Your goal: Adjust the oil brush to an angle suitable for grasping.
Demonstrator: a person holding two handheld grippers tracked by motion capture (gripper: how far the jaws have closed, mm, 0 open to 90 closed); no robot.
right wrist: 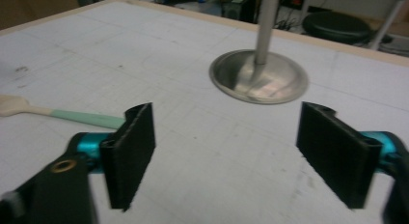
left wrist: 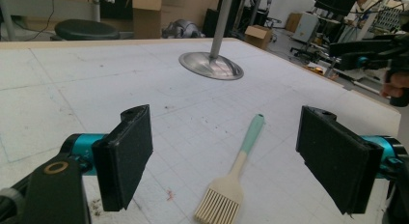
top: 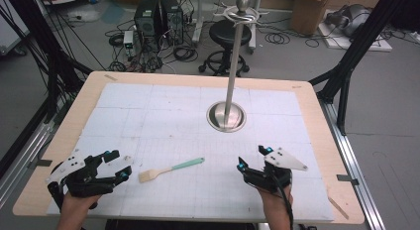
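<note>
Two grippers sit low at the near edge of the table (top: 59, 141). The left gripper (top: 115, 164), at seven o'clock, has its jaws spread wide with nothing in them; the right gripper (top: 253, 158), at five o'clock, is likewise released. Between them lies the brush (top: 171, 169), bristles toward the left gripper, untouched. The metal stand (top: 226, 116) rises at twelve o'clock of the brush.

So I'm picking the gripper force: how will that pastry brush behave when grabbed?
The pastry brush looks small and slim, so probably light. Its mint handle seems smooth, so it may slip or swivel between pads. The slitted bristle end looks soft, likely flexing if pushed there.
</note>
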